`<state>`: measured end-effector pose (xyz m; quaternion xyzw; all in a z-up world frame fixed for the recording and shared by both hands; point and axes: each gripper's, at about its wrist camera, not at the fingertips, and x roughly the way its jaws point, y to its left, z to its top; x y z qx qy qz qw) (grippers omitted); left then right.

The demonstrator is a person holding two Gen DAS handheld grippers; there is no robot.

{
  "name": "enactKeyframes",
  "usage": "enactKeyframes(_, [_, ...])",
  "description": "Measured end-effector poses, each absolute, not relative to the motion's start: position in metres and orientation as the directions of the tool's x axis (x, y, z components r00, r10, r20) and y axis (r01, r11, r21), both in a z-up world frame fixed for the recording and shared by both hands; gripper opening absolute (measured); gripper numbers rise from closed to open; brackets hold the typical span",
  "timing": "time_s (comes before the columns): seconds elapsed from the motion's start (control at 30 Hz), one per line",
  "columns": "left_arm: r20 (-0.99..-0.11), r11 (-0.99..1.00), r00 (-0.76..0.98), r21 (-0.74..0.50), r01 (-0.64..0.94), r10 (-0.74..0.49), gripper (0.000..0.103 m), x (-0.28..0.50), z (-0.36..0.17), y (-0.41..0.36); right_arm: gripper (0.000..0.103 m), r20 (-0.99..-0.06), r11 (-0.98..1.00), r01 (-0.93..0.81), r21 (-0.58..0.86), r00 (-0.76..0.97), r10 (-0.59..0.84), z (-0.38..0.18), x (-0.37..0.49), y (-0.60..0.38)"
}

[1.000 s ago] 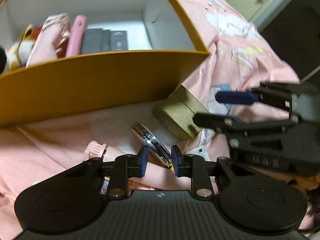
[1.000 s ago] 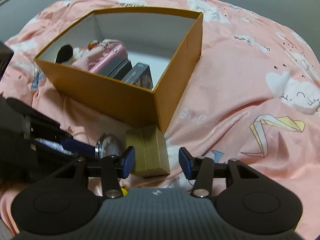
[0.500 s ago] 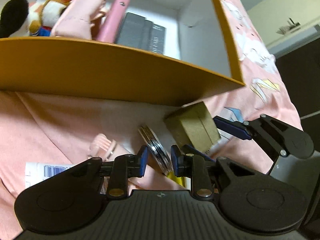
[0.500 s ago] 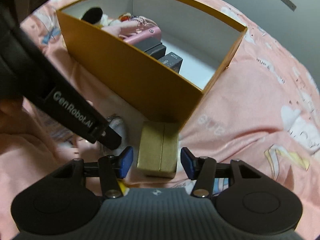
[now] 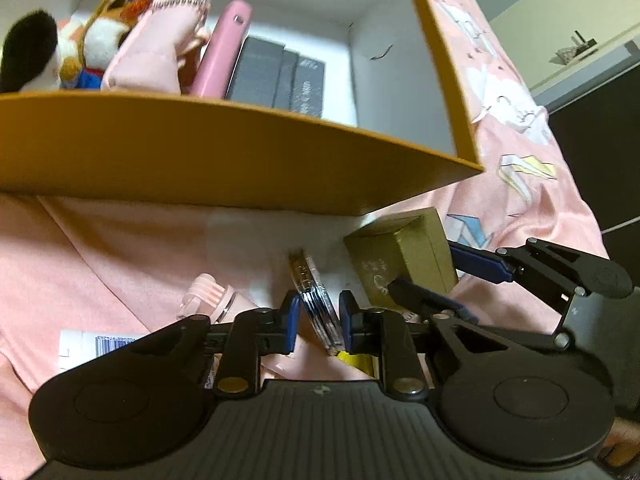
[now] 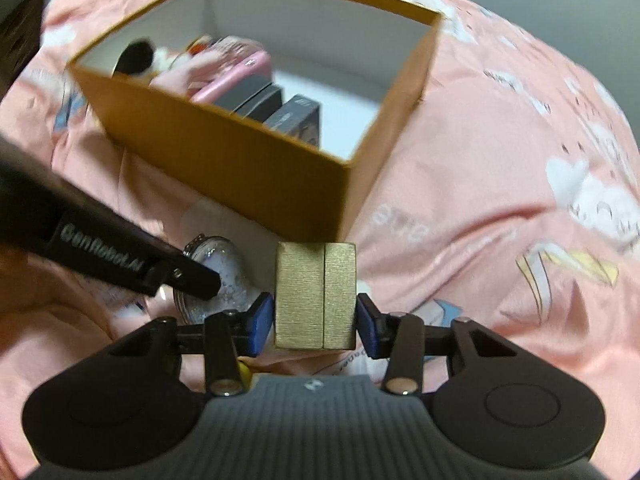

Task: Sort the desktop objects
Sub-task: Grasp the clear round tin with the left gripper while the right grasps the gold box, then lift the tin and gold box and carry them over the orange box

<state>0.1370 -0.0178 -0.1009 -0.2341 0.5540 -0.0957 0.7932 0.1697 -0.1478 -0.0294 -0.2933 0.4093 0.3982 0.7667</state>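
Left wrist view: nearest the lens, the left gripper (image 5: 317,322) straddles a round, clear-rimmed disc case (image 5: 314,300) standing on edge; its jaws are closing, narrower than a second ago, and the blue pads look to be just meeting the rim. At 2 o'clock the right gripper (image 5: 448,280) flanks the gold gift box (image 5: 404,256), which half a second ago it had only approached. In the right wrist view the right gripper (image 6: 316,326) brackets the same gold gift box (image 6: 316,292), jaws closing, with a thin gap visible at each pad: not yet a grip. Judged from this, both pickups are about to complete, after which both items can be lifted into the orange storage box (image 5: 224,152) at 12 o'clock. A pink comb-like item (image 5: 208,292) and a barcoded label (image 5: 96,344) lie at 9 o'clock on the pink bedsheet (image 5: 120,248). Inside the box sit a plush toy (image 5: 80,56), a pink pouch (image 5: 156,48), a pink case (image 5: 224,48) and dark cartons (image 5: 280,76). The near box wall stands between both grippers and the free floor at the box's right end.
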Motion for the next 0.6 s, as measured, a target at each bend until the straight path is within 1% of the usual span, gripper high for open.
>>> enactKeyframes(0.1, [-0.817,0.869,0.391,-0.488,-0.078,-0.424,0.016,0.13,-0.088,-0.016,0.046,-0.863,0.569,-0.822,-0.025,0.306,0.403,-0.015,0.177,-0.16])
enactKeyframes(0.23, [-0.8,0.87,0.423,-0.491,-0.051,-0.426,0.015,0.122,-0.07,-0.01,0.046,-0.842,0.621,-0.78,0.079,0.281,0.46,0.01,0.18,-0.175])
enactKeyframes(0.43, [-0.745,0.861,0.505,-0.508,-0.007,-0.436,0.015,0.108,-0.031,-0.003,0.046,-0.778,0.654,-0.74,0.158,0.315,0.544,0.051,0.176,-0.187])
enactKeyframes(0.6, [-0.676,0.839,0.587,-0.544,0.01,-0.445,0.015,0.102,0.003,0.014,0.046,-0.719,0.652,-0.726,0.218,0.333,0.611,0.075,0.177,-0.181])
